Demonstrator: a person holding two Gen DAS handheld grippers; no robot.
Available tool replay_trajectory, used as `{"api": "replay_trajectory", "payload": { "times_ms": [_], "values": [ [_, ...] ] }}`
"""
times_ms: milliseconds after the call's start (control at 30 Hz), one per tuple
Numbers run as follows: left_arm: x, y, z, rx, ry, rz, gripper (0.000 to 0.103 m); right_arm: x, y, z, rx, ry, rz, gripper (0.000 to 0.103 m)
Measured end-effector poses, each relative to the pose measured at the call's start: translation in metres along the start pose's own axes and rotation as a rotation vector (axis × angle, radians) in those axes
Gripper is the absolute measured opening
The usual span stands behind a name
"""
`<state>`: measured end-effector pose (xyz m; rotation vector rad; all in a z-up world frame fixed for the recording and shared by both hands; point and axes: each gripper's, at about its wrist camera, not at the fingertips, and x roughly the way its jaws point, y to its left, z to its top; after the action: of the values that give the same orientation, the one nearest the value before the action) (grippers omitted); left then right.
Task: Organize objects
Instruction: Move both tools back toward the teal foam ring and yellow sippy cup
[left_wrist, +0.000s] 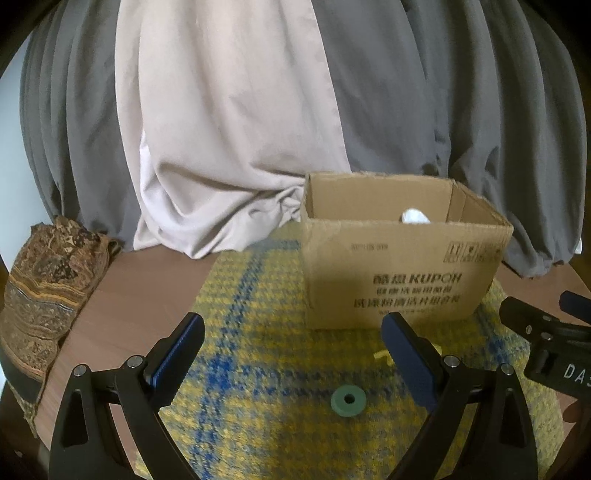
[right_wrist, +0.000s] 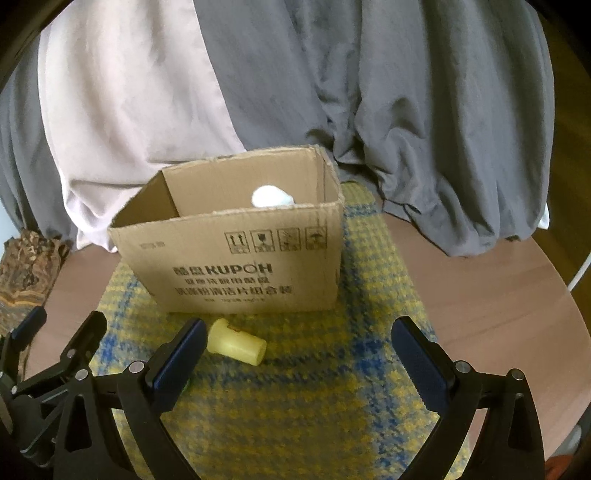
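Cardboard box (right_wrist: 236, 258) sits open on checked mat (right_wrist: 332, 387), white object (right_wrist: 271, 196) inside. Yellow plug (right_wrist: 236, 343) and green ring (left_wrist: 348, 399) lie before it. Left gripper (left_wrist: 291, 339) and right gripper (right_wrist: 295, 343) spread wide, empty.

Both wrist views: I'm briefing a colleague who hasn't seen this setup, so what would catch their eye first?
The open cardboard box printed KUPOH stands mid-scene on a yellow-and-blue checked mat, with a white object peeking over its rim. On the mat in front lie a pale yellow plastic piece on its side and a green ring. Both the left gripper and right gripper are open and empty, aimed at the box.
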<state>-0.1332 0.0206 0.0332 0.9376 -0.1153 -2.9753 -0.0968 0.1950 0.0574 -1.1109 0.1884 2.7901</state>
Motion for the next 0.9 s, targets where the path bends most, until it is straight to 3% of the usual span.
{"api": "replay_trajectory", "payload": {
  "times_ms": [900],
  "values": [
    [0.054, -0.02, -0.055, 0.026, 0.174, -0.071, 0.095, 0.05, -0.011, -0.036, 0.001, 0.116, -0.035, 0.1]
  ]
}}
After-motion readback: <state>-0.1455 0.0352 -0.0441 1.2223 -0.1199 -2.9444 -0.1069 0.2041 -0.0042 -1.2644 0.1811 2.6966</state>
